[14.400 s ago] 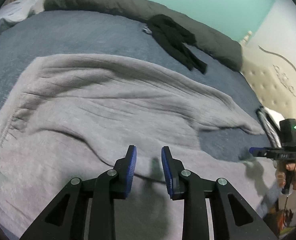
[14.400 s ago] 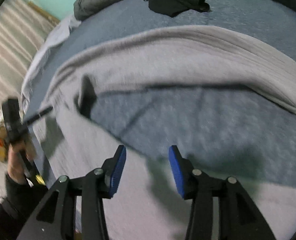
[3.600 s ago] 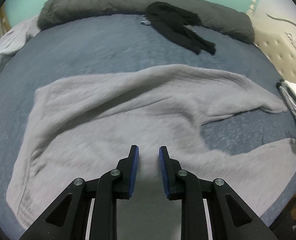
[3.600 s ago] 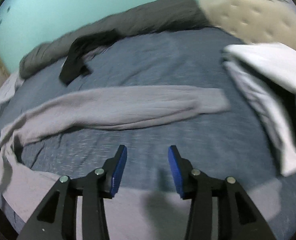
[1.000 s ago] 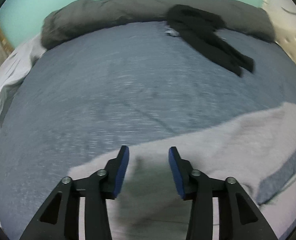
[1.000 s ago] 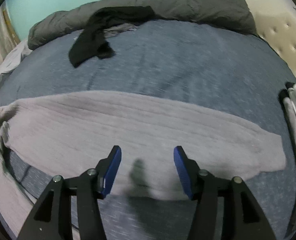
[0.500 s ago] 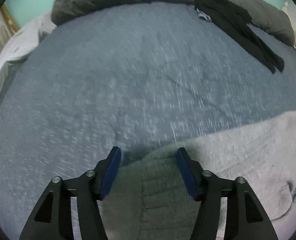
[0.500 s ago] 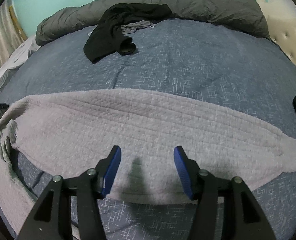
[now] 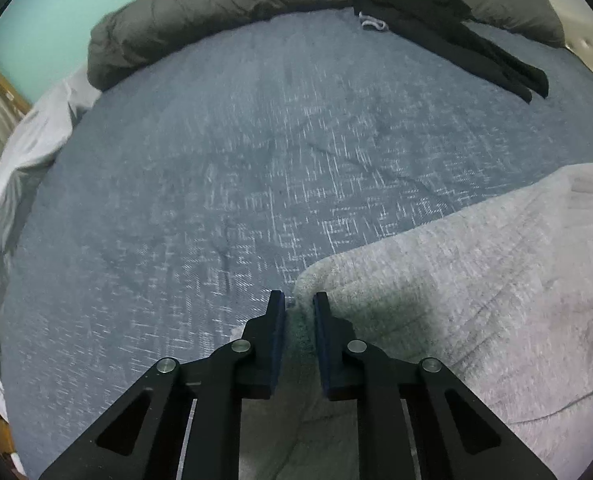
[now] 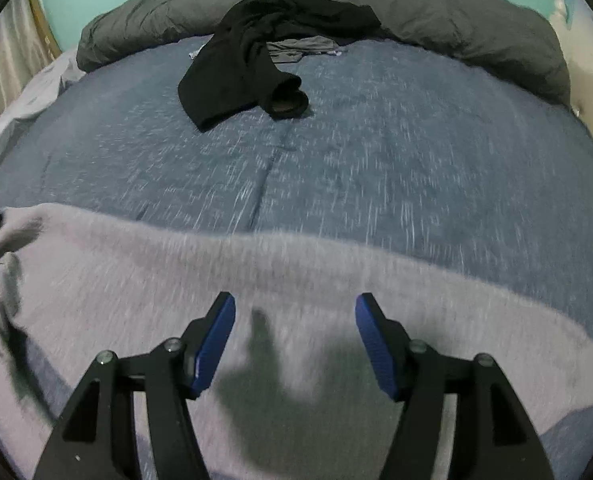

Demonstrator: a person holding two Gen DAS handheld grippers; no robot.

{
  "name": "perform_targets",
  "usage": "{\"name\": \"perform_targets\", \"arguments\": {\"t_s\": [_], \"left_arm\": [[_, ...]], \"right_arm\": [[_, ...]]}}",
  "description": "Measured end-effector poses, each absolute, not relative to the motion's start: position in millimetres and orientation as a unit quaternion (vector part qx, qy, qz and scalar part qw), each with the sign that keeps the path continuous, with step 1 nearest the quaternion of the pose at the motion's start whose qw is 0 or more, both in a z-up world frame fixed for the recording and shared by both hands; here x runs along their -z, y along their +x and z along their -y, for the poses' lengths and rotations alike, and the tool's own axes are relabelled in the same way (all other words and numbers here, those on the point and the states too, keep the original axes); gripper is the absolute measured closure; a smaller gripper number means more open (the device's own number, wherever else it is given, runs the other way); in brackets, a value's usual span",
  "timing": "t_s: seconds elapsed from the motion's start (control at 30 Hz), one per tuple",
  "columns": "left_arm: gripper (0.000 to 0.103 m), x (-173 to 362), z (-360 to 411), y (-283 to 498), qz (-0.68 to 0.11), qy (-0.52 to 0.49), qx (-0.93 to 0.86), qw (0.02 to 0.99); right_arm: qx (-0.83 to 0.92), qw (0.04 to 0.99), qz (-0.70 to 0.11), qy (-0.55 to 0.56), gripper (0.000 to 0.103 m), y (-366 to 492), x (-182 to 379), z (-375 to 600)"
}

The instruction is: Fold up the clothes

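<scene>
- Here, the left hand-held gripper (image 9: 299, 307) sits at the lower middle of the left wrist view, its jaws closing, with a bunched corner of the grey sweater (image 9: 476, 296) between the two pads and only a narrow gap left.
- The pads look to be pressing the fabric edge, which rises in a small fold just above the fingertips.
- In that view the sweater fills the lower right of the frame and lies on the blue bedspread (image 9: 256, 152), which takes up the centre and left.
- The right hand-held gripper (image 10: 295, 308) is at the lower middle of the right wrist view; its jaws are opening and stand well apart, with nothing between them but the sweater lying below.
- There the sweater (image 10: 176, 280) runs as a broad blurred band across the lower half of the frame, from the left edge to the right.
- A black garment (image 10: 248, 60) lies crumpled at the upper centre of the right wrist view, on the bedspread and against a rolled dark grey duvet (image 10: 456, 12) along the top.
- In the left wrist view the same black garment (image 9: 436, 28) is at the upper right.
- A white sheet (image 9: 28, 152) hangs at the left edge.
</scene>
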State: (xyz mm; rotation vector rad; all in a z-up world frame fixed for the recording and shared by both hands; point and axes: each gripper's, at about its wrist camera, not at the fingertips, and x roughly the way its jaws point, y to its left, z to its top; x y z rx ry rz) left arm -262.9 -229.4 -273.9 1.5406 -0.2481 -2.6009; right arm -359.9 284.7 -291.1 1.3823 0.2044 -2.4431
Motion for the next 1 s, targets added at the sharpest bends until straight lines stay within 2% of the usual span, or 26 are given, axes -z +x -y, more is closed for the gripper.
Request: {"name": "perform_targets", "arguments": {"t_s": [0.23, 0.3, 0.6, 0.63, 0.7, 0.73, 0.77, 0.8, 1.0], "left_arm": [[0.089, 247.9, 236.3, -266.6, 0.080, 0.465, 0.878, 0.080], [0.089, 242.2, 237.2, -268.8, 0.085, 0.454, 0.882, 0.089], [0.089, 245.7, 242.2, -292.3, 0.073, 0.456, 0.880, 0.108], [0.089, 247.6, 243.8, -294.6, 0.069, 0.459, 0.879, 0.110], [0.090, 250.7, 245.6, -296.9, 0.062, 0.463, 0.877, 0.115], [0.090, 252.4, 246.6, -297.5, 0.058, 0.464, 0.876, 0.119], [0.090, 253.9, 247.8, -297.8, 0.056, 0.465, 0.875, 0.122], [0.090, 255.3, 248.9, -298.2, 0.053, 0.466, 0.874, 0.126], [0.092, 254.9, 255.5, -297.0, 0.050, 0.458, 0.875, 0.147]], "right_arm": [[0.858, 0.168, -0.099, 0.476, 0.039, -381.0, 292.5, -262.2], [0.855, 0.172, -0.102, 0.479, 0.035, -386.0, 296.0, -258.1], [0.833, 0.186, -0.150, 0.500, 0.036, -389.8, 324.7, -240.7], [0.832, 0.190, -0.151, 0.498, 0.040, -389.5, 326.0, -240.6], [0.829, 0.206, -0.149, 0.497, 0.066, -388.0, 327.4, -239.7], [0.828, 0.214, -0.152, 0.496, 0.073, -386.8, 327.5, -238.4], [0.827, 0.220, -0.160, 0.492, 0.088, -385.0, 327.0, -236.2], [0.825, 0.222, -0.168, 0.491, 0.094, -383.2, 326.6, -234.9], [0.852, 0.231, -0.173, 0.437, 0.098, -370.8, 299.8, -241.2]]}}
